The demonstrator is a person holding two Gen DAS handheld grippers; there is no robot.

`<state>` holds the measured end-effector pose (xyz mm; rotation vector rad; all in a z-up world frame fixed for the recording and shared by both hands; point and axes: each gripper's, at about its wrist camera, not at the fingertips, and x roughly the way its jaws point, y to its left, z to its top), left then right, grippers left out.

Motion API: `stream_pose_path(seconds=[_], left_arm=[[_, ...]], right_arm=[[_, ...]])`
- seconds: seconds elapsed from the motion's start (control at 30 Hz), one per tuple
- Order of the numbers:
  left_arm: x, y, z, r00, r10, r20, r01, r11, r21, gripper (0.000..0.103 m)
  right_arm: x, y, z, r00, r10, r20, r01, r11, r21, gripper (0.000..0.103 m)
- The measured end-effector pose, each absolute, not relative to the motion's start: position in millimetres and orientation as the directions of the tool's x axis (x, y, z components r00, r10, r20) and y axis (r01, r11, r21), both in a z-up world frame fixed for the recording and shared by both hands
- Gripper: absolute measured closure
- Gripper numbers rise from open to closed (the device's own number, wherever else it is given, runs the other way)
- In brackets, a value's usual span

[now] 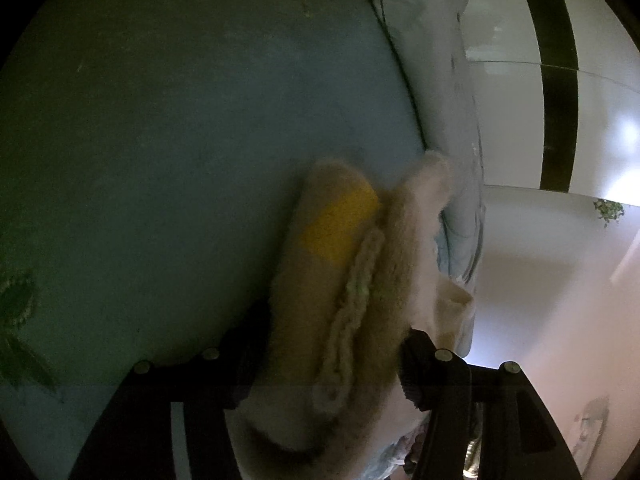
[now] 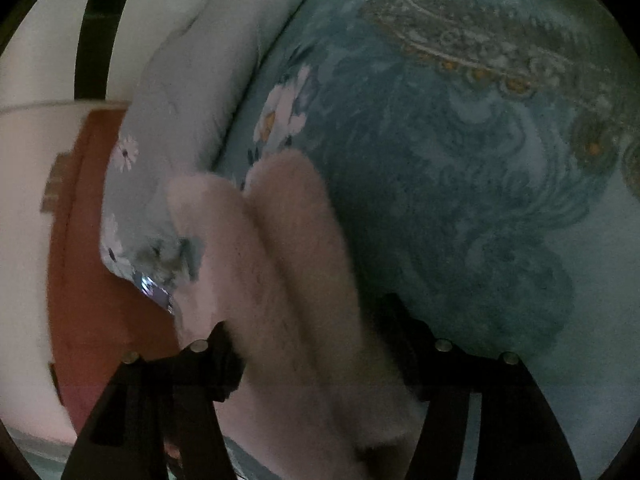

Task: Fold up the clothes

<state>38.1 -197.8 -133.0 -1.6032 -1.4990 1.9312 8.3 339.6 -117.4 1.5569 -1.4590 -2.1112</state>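
A fuzzy cream garment (image 1: 372,280) with a yellow patch (image 1: 340,224) and a ribbed knit edge lies bunched in folds on the blue bed cover (image 1: 180,140). My left gripper (image 1: 332,356) stands open around its near end, the fabric filling the gap between the black fingers (image 1: 416,364). In the right wrist view the same fuzzy garment (image 2: 288,232) shows two soft folds on the patterned blue cover (image 2: 460,180). My right gripper (image 2: 316,352) is open too, one finger on each side of the cloth. The garment's near end is hidden under both grippers.
A pale blue quilt with daisies (image 2: 180,100) lies bunched along the bed's edge, also seen as the quilt (image 1: 440,80) in the left wrist view. Beyond it are a white wall with a black stripe (image 1: 556,80) and a reddish-brown surface (image 2: 92,280).
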Motion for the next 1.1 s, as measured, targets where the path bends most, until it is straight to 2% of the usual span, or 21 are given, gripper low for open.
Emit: stream_pose_path(seconds=[0.17,0.33,0.43,0.7,0.9,1.1], left_arm=[[36.6,-197.0,-130.3,-0.370,0.704,-0.606,0.389,-0.475,-0.790,0.041],[41.3,-197.3,-121.3,-0.373,0.678,-0.633,0.366,-0.519,-0.772,0.046],[50.9,-198.9,-111.1,-0.384,0.672,-0.633,0.354,-0.526,-0.773,0.054],[72.7,-204.1,-84.7,-0.377,0.673,-0.636,0.337,-0.540,-0.771,0.060],[85.0,-192.0,-32.2,-0.406,0.663,-0.629,0.257,-0.578,-0.774,0.060],[106.1,-183.4,25.5,-0.440,0.672,-0.596,0.168,-0.591,-0.789,0.060]], right_arm=[[1.2,329.0,-115.9,-0.471,-0.581,-0.664,-0.413,-0.519,0.748,0.039],[-1.0,319.3,-111.0,-0.460,-0.566,-0.684,-0.424,-0.537,0.729,0.054],[1.8,322.9,-107.5,-0.471,-0.587,-0.659,-0.427,-0.501,0.752,0.058],[10.3,327.2,-74.4,-0.473,-0.604,-0.641,-0.396,-0.504,0.767,0.061],[18.1,339.2,-34.2,-0.495,-0.616,-0.612,-0.342,-0.510,0.789,0.061],[30.8,353.0,34.0,-0.529,-0.617,-0.583,-0.256,-0.539,0.803,0.061]])
